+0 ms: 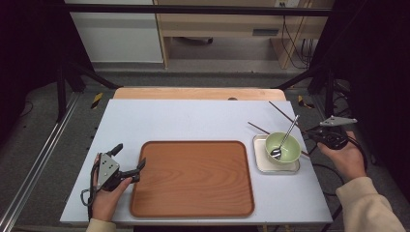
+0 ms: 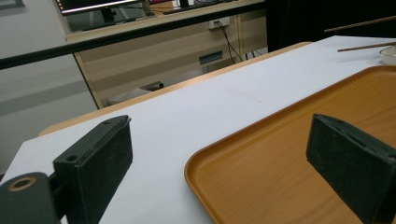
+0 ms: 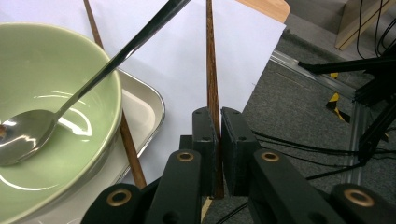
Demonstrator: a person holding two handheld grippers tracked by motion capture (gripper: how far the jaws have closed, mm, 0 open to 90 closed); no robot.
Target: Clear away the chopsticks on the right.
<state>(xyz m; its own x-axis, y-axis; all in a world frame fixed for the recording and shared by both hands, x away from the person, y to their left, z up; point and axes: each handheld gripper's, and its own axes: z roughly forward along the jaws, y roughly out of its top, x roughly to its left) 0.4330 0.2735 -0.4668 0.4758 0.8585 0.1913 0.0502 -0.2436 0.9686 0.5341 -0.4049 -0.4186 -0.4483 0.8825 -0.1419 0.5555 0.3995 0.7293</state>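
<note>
A brown wooden tray (image 1: 193, 179) lies in the middle of the white table. My left gripper (image 1: 129, 158) is at its left edge, open, with one jaw over the tray rim (image 2: 201, 161) and the other over bare table; nothing is between them. At the table's right edge my right gripper (image 1: 310, 135) is shut on the near end of a dark wooden chopstick (image 3: 210, 70), which runs away across the table (image 1: 285, 115). A second chopstick (image 3: 127, 140) passes under a small metal dish (image 3: 144, 109). On the dish stands a green bowl (image 1: 290, 147) with a metal spoon (image 3: 32, 133) leaning in it.
The table's right edge (image 3: 261, 65) drops to grey floor with black cables and a metal frame. A wooden strip (image 1: 198, 93) borders the table's far side. Black frame bars stand to both sides and across the back.
</note>
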